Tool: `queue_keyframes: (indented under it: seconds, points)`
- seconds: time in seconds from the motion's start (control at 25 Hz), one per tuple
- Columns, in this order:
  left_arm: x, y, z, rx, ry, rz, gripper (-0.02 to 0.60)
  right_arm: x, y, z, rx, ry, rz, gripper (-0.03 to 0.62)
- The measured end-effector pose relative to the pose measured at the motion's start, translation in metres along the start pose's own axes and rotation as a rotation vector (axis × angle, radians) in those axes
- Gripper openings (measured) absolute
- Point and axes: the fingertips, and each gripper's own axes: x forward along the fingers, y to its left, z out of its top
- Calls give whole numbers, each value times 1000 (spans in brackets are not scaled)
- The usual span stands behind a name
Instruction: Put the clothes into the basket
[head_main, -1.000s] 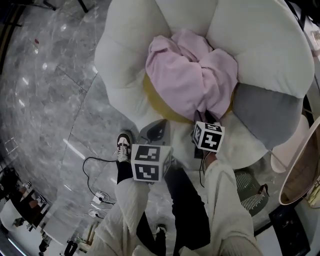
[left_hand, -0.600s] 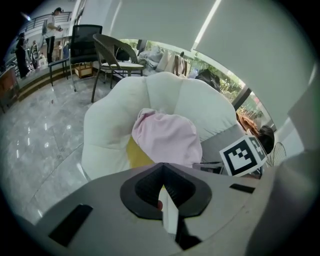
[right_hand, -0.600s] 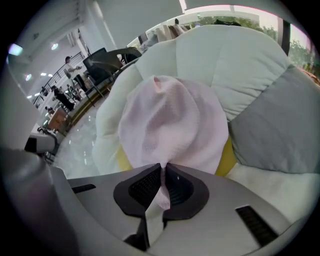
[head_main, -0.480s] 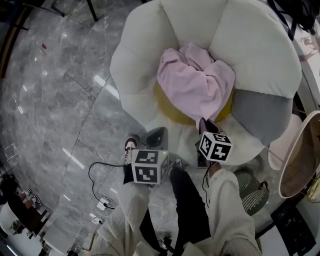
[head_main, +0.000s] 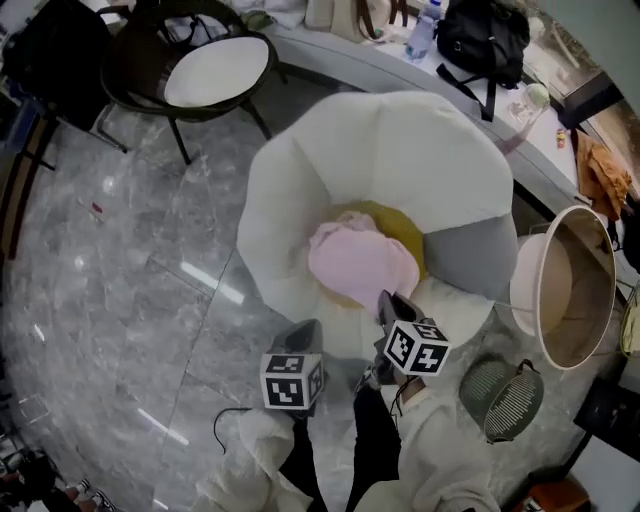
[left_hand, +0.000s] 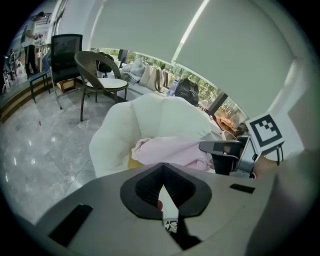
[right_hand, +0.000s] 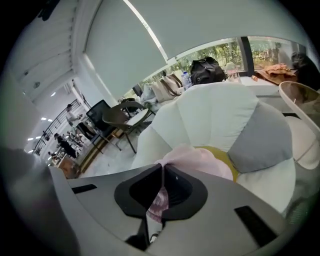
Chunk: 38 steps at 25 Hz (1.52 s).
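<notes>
A pink garment (head_main: 360, 262) lies bunched on the yellow seat cushion (head_main: 397, 224) of a white petal-shaped armchair (head_main: 400, 150). My right gripper (head_main: 386, 300) is at the garment's near edge and is shut on a fold of it; pink cloth (right_hand: 159, 202) shows pinched between its jaws (right_hand: 161, 167). My left gripper (head_main: 305, 332) hangs just left of the chair's front, shut, with nothing seen between its jaws (left_hand: 162, 167). In the left gripper view the garment (left_hand: 170, 150) lies ahead and the right gripper (left_hand: 216, 146) is to the right. The round beige basket (head_main: 575, 290) stands right of the chair.
A grey cushion (head_main: 470, 255) fills the chair's right side. A dark wicker chair with a white seat (head_main: 215, 70) stands at the back left. A black bag (head_main: 480, 35) sits on the ledge behind. A green wire-mesh object (head_main: 500, 400) and a cable (head_main: 228, 420) lie on the marble floor.
Both grippers have risen and the head view has pulled back from the chair. The right gripper has taken hold of the pink garment's edge, and the cloth now draws up toward it.
</notes>
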Motion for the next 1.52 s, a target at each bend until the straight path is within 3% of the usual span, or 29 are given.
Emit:
queue_keyframes:
  seconds: [0.28,0.72,1.0,1.32,1.52]
  points:
    - [-99,-8,7,-29,57,-44,-2,-99,62,0,64,12,-57,29]
    - [-173,-56,40,148,71,-205,-2,-212,112,26,173,-135,-129,29]
    - [-175,-100,47,258,82,-253,-2,-258,91,38,294,-255,-178,29]
    - [-160,-174,43,310,62,-288,-2,-308,51,54,282,-320,-200,28]
    - [-159,-251,35,375,71,-322,-2,-358,3,55,315,-333,-209,28]
